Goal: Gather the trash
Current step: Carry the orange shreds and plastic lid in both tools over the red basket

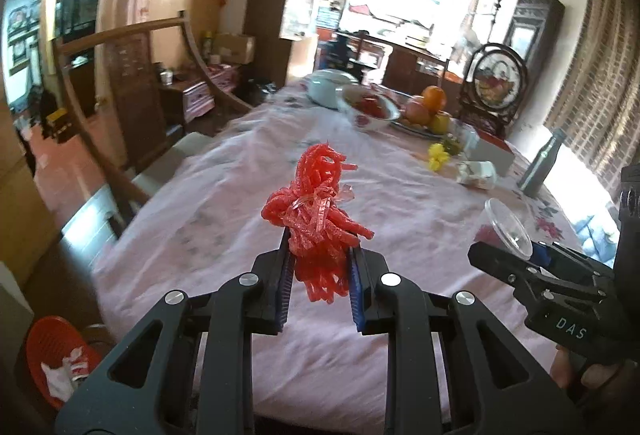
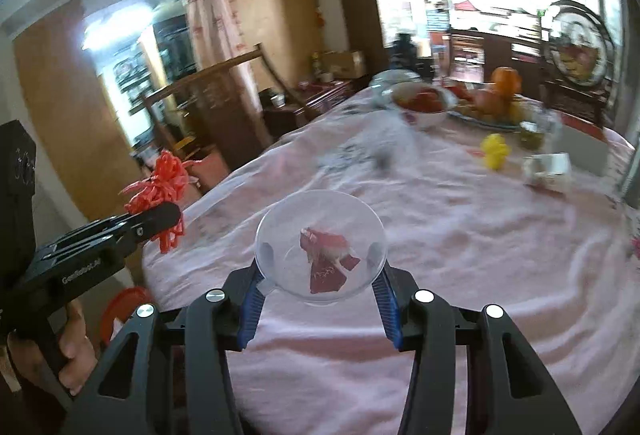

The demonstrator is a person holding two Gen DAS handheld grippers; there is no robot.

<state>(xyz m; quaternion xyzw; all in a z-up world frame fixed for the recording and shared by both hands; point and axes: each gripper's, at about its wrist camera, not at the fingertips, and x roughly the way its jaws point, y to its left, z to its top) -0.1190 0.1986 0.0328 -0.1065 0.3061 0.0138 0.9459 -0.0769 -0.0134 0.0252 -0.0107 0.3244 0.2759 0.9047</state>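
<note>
My left gripper (image 1: 318,255) is shut on a bundle of red plastic ribbon (image 1: 316,203) and holds it above the pink tablecloth (image 1: 224,219). It also shows in the right wrist view (image 2: 160,187) at the left. My right gripper (image 2: 320,275) is shut on a clear plastic cup (image 2: 320,255) with a red scrap of wrapper (image 2: 328,259) inside. The cup shows in the left wrist view (image 1: 508,229) at the right, held above the table.
A red waste basket (image 1: 56,359) with white trash stands on the floor at the table's near left. At the far end stand a white pot (image 1: 328,87), a bowl (image 1: 370,107), a fruit plate (image 1: 428,111), a tipped cup (image 1: 478,173), a bottle (image 1: 540,163) and a wooden chair (image 1: 120,107).
</note>
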